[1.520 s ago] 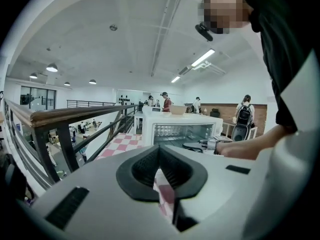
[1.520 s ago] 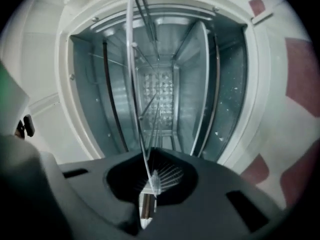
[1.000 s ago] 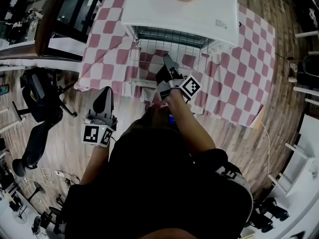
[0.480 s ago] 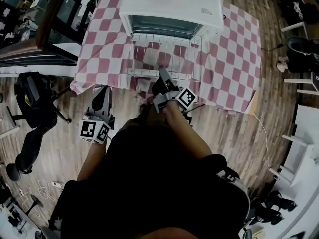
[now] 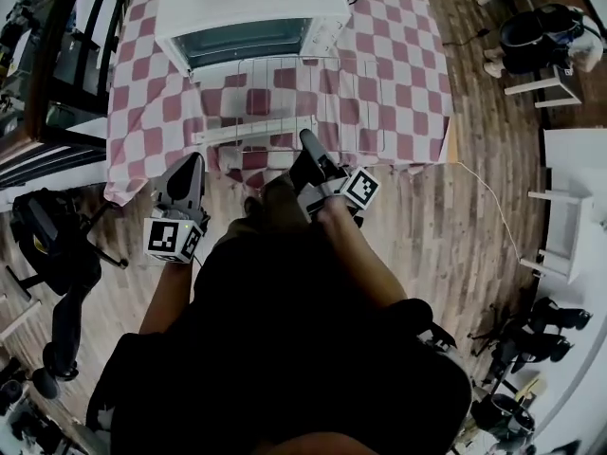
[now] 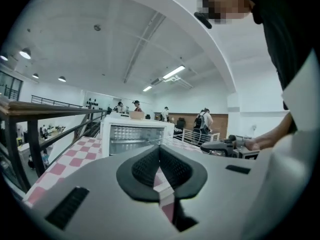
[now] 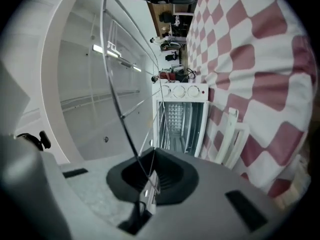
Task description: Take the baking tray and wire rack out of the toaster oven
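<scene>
The toaster oven (image 5: 251,3) is white, the cloth (image 5: 403,83) pink-and-white checked, the wire rack (image 5: 285,93) silvery. My left gripper (image 5: 190,162) and right gripper (image 5: 307,140) are grey, their cubes black-and-white squares. The floor (image 5: 474,235) is brown wood plank.

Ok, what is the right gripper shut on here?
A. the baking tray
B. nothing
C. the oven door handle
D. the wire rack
D: the right gripper view shows the right gripper pinching a wire at the edge of the wire rack, which sits in front of the toaster oven.
</scene>
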A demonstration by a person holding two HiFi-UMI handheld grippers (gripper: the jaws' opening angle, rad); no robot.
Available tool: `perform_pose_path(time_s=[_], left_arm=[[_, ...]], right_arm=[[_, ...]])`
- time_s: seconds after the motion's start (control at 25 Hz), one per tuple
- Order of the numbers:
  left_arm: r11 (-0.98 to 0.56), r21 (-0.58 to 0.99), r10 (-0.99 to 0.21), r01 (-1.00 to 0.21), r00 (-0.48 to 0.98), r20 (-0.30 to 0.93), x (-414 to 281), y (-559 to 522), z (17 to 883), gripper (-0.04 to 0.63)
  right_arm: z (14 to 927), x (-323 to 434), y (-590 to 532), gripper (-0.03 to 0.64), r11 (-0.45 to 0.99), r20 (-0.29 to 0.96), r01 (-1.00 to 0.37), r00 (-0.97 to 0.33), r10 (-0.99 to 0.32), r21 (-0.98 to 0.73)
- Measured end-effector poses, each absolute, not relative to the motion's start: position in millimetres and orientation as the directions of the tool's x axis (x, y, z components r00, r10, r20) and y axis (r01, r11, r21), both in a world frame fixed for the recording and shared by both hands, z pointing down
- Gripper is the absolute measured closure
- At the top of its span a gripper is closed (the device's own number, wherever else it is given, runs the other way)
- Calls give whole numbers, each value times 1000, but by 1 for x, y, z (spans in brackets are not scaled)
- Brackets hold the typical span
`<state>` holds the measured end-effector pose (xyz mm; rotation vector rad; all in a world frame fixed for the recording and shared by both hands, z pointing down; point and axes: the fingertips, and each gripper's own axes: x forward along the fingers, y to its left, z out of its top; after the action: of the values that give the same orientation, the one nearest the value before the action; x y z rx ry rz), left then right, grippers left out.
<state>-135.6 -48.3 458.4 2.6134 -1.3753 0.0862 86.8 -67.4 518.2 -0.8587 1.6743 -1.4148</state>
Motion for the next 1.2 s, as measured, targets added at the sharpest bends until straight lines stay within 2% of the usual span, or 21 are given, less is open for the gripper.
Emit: perform_pose_path(time_s=[0.4, 0.68, 0.92, 1.2], left_arm=[[-739, 127, -655, -662, 749, 96, -30, -67, 445, 601], [-745, 118, -643, -656, 754, 134, 30, -83, 446, 601], [-706, 136, -679, -695, 719, 150, 84, -111, 442, 601], [-627, 122, -745, -769, 638, 194, 128, -147, 448, 601]], right_arm=[[489, 230, -31, 615, 165, -139, -77, -266, -954, -983], [482, 341, -29, 615, 167, -151, -86, -164, -975, -982], [494, 416, -72, 615, 157, -144, -63, -177, -974, -986], [521, 459, -156, 615, 145, -138, -6, -278, -951, -989]])
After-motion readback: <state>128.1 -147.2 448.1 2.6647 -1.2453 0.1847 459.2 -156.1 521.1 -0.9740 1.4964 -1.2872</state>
